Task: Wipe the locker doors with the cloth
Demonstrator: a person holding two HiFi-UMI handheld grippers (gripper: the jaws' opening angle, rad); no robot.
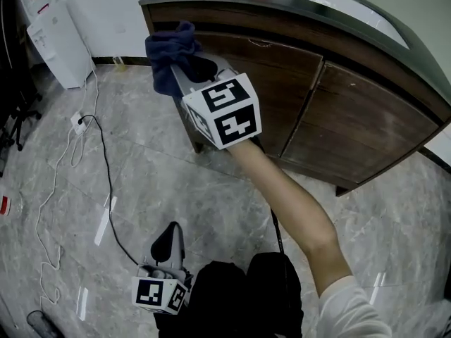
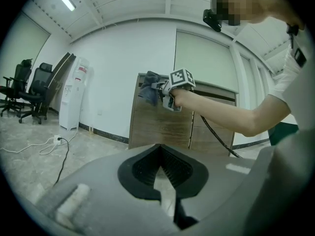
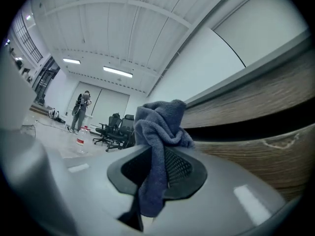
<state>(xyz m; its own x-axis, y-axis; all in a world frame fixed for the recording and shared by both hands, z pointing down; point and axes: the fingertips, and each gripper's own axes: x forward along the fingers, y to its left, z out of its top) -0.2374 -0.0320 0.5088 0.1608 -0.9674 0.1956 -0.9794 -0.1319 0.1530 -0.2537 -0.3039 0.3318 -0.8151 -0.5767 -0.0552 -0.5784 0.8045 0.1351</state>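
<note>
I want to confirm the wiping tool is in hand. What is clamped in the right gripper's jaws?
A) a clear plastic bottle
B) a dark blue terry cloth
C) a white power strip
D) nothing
B: the dark blue terry cloth is pinched between the jaws of the right gripper, bunched up beside the brown wooden locker.

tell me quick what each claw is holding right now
left claw: closed, nothing in it
right claw: closed on the cloth
</note>
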